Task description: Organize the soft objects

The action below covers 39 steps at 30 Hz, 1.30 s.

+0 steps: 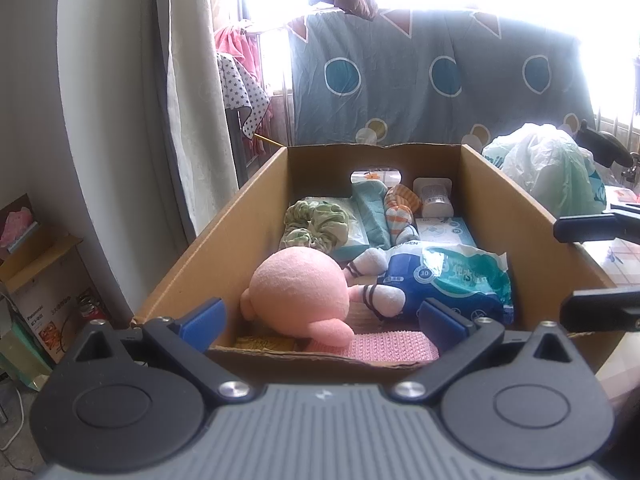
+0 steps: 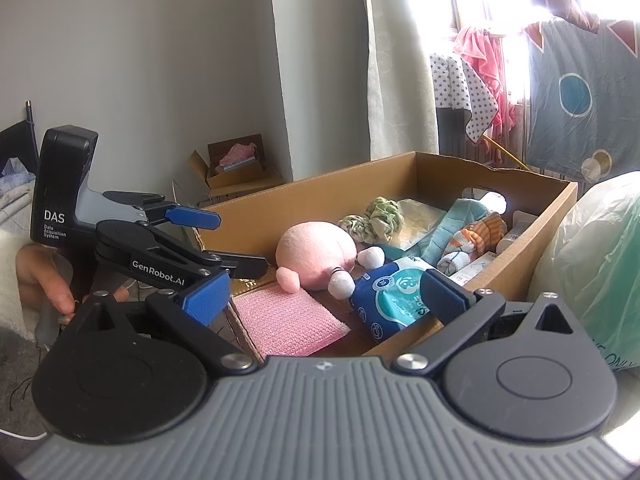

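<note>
A cardboard box (image 1: 248, 216) holds a pink plush toy (image 1: 300, 284), a green scrunchie (image 1: 316, 224), a teal cloth (image 1: 372, 208), an orange striped sock (image 1: 400, 208), a blue wipes pack (image 1: 452, 276) and a pink knit cloth (image 1: 384, 346). My left gripper (image 1: 322, 322) is open and empty at the box's near edge. My right gripper (image 2: 324, 294) is open and empty, over the box's (image 2: 520, 256) near right corner, above the wipes pack (image 2: 396, 296). The plush (image 2: 316, 252) lies mid-box. The left gripper (image 2: 208, 240) shows at the box's left end.
A white bottle (image 1: 434, 198) and small cartons (image 1: 444, 232) sit at the box's back. A plastic bag (image 1: 552, 168) stands right of the box, also in the right wrist view (image 2: 600, 264). A smaller cardboard box (image 2: 236, 168) sits by the wall. Laundry hangs behind.
</note>
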Available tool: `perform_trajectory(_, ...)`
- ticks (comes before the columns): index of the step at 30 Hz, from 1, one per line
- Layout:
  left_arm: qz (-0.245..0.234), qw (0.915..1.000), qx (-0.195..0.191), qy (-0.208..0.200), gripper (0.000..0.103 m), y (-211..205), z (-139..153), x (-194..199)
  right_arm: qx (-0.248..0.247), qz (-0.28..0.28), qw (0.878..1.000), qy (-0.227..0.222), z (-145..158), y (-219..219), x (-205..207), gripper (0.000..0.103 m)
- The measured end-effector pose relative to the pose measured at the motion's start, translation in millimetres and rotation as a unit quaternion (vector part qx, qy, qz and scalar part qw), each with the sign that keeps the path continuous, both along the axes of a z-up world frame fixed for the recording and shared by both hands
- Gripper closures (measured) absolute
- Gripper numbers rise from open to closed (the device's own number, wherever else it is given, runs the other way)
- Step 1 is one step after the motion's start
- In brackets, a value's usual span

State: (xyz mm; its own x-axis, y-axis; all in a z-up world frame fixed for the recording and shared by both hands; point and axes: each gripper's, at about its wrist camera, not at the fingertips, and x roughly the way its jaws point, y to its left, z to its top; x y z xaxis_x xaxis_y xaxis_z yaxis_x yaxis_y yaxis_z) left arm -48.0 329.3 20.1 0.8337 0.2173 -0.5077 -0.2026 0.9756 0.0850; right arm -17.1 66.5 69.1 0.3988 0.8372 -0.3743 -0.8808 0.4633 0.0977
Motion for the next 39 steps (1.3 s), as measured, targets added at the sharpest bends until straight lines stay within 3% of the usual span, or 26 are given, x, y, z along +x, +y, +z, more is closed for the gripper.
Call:
perform_trajectory(24, 0.006, 0.9998, 0.005, 0.016, 0.0, -1, 2, 2, -0.035, -0.015, 0.999, -0.034, -3, 12, -9, 0.001)
perform_trajectory(39, 0.002, 0.9999, 0.007, 0.014, 0.0, -2, 2, 2, -0.04, -0.016, 0.999, -0.026, -4, 20, -3, 0.001)
